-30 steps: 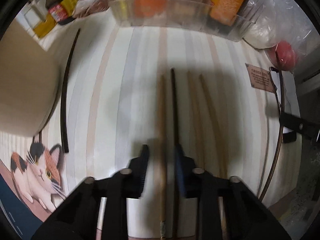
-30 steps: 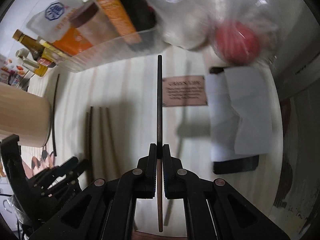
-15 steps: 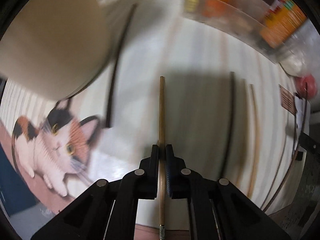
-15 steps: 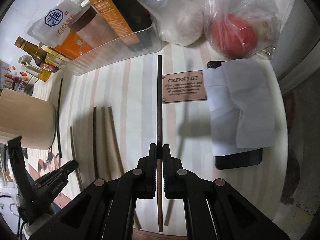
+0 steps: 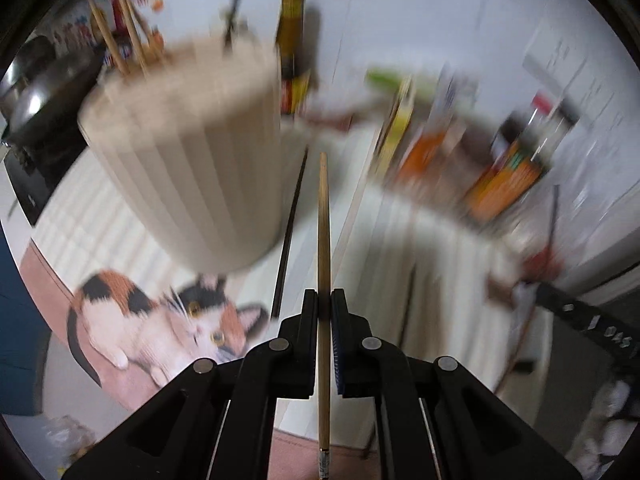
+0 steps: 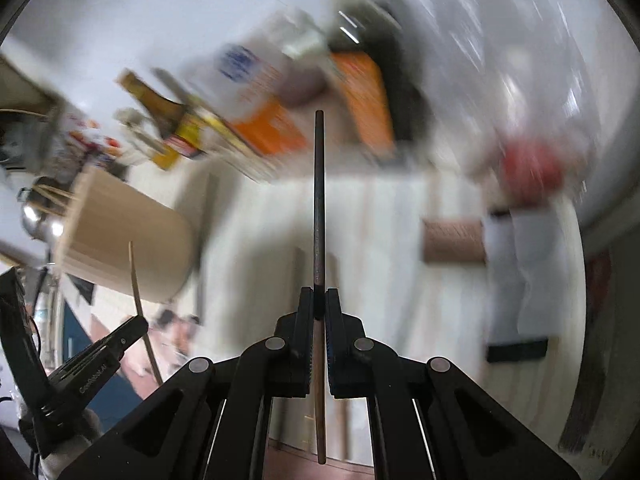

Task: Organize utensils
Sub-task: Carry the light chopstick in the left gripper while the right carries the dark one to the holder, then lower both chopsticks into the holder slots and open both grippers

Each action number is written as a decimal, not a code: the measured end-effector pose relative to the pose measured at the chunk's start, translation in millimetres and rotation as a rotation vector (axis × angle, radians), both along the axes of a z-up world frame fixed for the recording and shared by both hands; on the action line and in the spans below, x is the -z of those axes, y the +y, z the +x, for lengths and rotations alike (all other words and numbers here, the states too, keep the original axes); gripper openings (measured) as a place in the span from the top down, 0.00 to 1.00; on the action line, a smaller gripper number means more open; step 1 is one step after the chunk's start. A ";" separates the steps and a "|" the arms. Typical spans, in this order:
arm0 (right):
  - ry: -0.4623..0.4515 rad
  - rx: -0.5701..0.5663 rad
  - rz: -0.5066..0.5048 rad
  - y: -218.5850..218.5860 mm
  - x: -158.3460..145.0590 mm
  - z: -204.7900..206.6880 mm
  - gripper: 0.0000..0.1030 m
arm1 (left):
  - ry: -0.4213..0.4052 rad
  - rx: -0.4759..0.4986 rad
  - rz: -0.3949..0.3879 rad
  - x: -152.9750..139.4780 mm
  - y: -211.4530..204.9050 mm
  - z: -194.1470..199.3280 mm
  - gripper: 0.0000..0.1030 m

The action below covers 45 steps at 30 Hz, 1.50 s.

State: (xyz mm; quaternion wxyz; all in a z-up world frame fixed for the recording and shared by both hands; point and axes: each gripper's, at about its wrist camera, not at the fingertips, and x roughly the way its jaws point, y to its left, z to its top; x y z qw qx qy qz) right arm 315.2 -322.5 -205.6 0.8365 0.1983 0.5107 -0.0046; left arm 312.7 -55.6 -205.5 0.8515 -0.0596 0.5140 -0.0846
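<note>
My left gripper (image 5: 325,300) is shut on a light wooden chopstick (image 5: 324,216) that points forward, lifted off the striped mat. Just left of it stands the beige ribbed utensil holder (image 5: 188,160) with several chopsticks (image 5: 120,36) sticking out of its top. My right gripper (image 6: 319,300) is shut on a dark chopstick (image 6: 319,192), also raised above the mat. In the right wrist view the left gripper (image 6: 136,326) shows at lower left with its wooden chopstick (image 6: 136,280), beside the holder (image 6: 128,240). Both views are motion-blurred.
A dark chopstick (image 5: 290,236) lies on the mat by the holder's base. A clear bin of packets (image 5: 460,160) and a sauce bottle (image 5: 292,60) stand at the back. A bagged red item (image 6: 528,168), a brown label (image 6: 454,242) and white paper (image 6: 524,272) sit right.
The left gripper closed on the wooden chopstick, lifted it off the mat and swung left toward the holder. The right gripper rose with its dark chopstick; both views tilted up toward the wall.
</note>
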 end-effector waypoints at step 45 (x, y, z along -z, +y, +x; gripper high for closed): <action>-0.402 -0.308 -0.023 226.1 -92.4 205.7 0.95 | -0.276 -0.155 -0.070 -87.1 135.4 179.5 0.96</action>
